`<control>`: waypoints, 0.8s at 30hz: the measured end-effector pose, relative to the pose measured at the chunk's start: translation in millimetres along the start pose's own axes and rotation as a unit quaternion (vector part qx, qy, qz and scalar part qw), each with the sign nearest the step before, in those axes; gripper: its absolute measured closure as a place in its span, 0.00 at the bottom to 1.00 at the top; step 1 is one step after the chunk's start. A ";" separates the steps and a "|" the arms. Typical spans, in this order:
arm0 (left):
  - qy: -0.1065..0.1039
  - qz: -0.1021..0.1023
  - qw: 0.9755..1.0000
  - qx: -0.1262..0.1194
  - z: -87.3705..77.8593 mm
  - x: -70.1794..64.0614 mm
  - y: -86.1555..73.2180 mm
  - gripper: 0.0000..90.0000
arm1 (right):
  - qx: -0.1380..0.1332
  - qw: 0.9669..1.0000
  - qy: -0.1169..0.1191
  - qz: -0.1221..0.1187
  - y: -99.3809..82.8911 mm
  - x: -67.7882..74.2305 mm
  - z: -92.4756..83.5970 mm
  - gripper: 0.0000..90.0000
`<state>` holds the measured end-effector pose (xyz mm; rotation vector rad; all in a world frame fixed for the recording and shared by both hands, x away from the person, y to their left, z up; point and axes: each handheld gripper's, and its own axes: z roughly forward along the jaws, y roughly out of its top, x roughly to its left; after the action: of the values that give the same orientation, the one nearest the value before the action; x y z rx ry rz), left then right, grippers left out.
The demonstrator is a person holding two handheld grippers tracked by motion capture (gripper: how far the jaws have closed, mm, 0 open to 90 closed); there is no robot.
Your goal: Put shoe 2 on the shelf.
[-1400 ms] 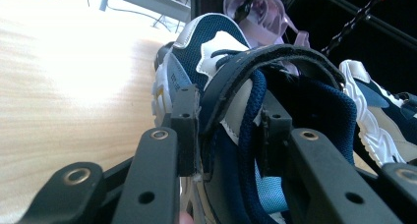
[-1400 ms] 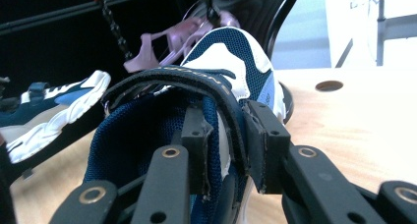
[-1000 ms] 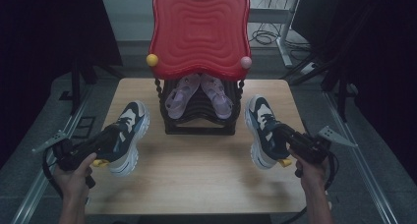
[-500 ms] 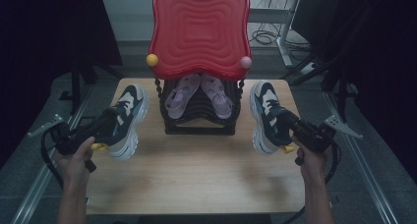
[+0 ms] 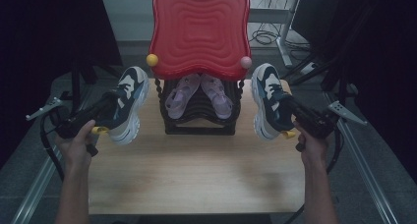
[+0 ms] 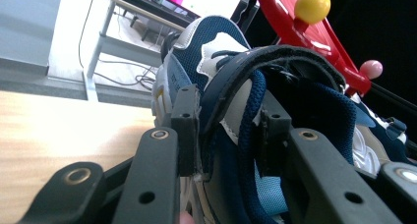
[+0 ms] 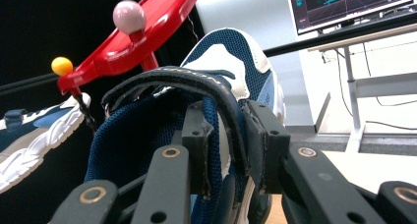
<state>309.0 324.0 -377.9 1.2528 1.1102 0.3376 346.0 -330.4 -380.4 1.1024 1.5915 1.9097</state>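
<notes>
Looking down from the high view, the left gripper [image 5: 105, 117] holds a navy and white sneaker [image 5: 125, 103] by its heel collar, lifted off the wooden worktop [image 5: 196, 170] at the left of a black shoe rack [image 5: 199, 111]. The right gripper [image 5: 290, 117] holds the matching sneaker [image 5: 268, 100] the same way at the rack's right side. Both shoes point away from the person, toes raised toward the rack's red wavy top panel [image 5: 199, 30], which carries a yellow knob [image 5: 152, 60] and a pink knob [image 5: 246, 62] at its lower corners. A pair of lilac sandals [image 5: 196, 94] sits on the rack's slanted shelf between the two sneakers.

The left gripper view shows its jaws clamped on the sneaker's [image 6: 236, 101] padded heel edge, one pad outside and one inside the opening, with the yellow knob [image 6: 312, 5] above and the other sneaker [image 6: 378, 140] at the right edge.

The right gripper view shows its jaws pinching the heel collar of its sneaker [image 7: 216, 111] likewise, with the pink knob [image 7: 129, 16] up left and the far sneaker's white sole [image 7: 34, 135] at the left.
</notes>
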 end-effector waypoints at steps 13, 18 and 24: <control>0.006 0.008 1.000 -0.016 11.6 -1.9 28.8 0.76 | -0.021 1.000 0.001 0.000 23.3 -0.6 13.0 0.80; 0.008 0.007 1.000 -0.025 12.7 -2.2 37.6 0.76 | -0.032 0.999 0.004 -0.001 31.9 0.6 14.7 0.80; 0.002 0.004 0.999 -0.035 12.6 -2.5 48.3 0.76 | -0.043 0.999 0.006 -0.001 39.3 0.3 15.8 0.80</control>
<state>334.8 331.5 -335.8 1.1966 1.0885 0.3828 364.7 -330.5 -342.5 1.0550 1.5022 1.9661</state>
